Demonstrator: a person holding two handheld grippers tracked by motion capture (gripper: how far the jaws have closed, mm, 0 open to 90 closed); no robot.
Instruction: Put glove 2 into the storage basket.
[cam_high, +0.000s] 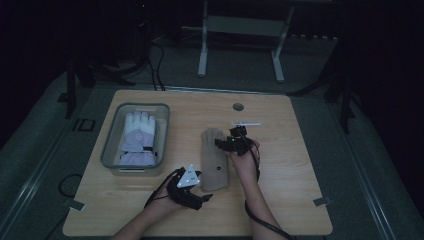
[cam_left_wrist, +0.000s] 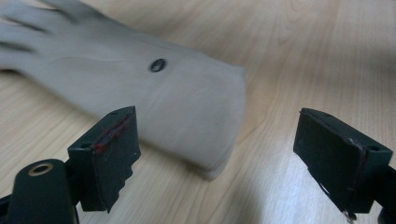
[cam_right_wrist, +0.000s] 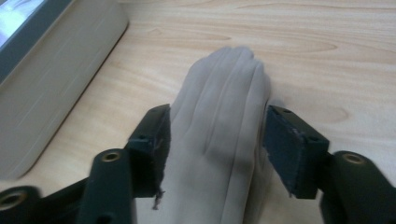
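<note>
A beige glove (cam_high: 214, 159) lies flat on the wooden table (cam_high: 290, 150), fingers pointing away from me. My right gripper (cam_high: 227, 141) hovers over the glove's finger end. In the right gripper view its jaws (cam_right_wrist: 217, 144) stand apart on either side of the glove (cam_right_wrist: 219, 116), and the pads do not press on it. My left gripper (cam_high: 200, 192) sits just off the cuff at the near end. In the left gripper view its jaws (cam_left_wrist: 219, 154) are wide open, with the cuff (cam_left_wrist: 196, 112) and a small dark button beyond them. Nothing is held.
A grey bin (cam_high: 107, 145) at the table's left holds a white and lavender glove (cam_high: 137, 137). The bin's wall (cam_right_wrist: 51, 79) shows at the left of the right gripper view. A round hole (cam_high: 238, 106) and a small light strip (cam_high: 246, 123) lie behind the beige glove.
</note>
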